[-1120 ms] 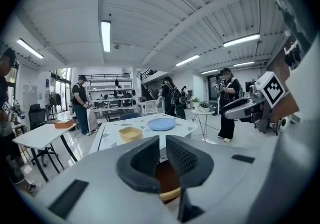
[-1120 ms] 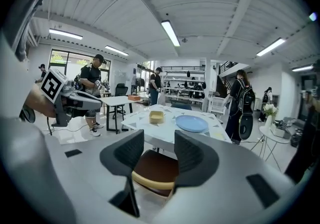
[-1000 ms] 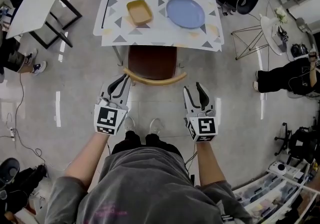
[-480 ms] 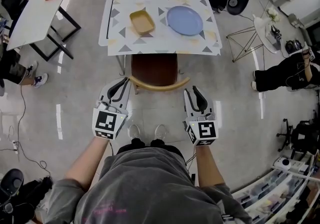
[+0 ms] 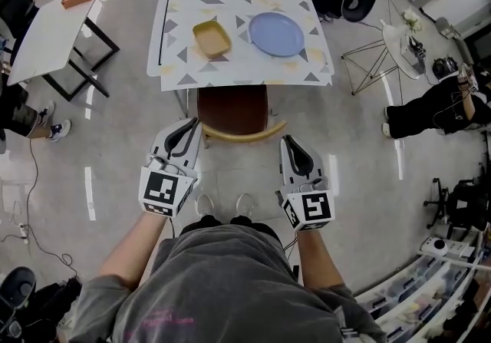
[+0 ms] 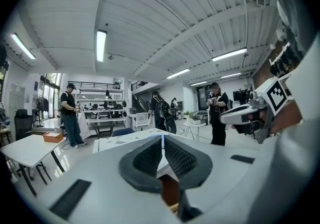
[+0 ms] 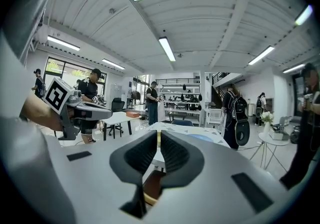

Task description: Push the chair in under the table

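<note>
Head view: right gripper (image 5: pixel 295 143) jaws just closing, nearly together, empty; left gripper (image 5: pixel 188 128) jaws together; chair (image 5: pixel 232 110) at 12 o'clock awaits push.

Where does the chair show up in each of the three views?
Head view: chair at centre, against the table's near edge.
Left gripper view: bottom centre, brown seat sliver.
Right gripper view: bottom centre, seat sliver again.
Shared landmark: triangle-patterned table beyond the chair.
</note>
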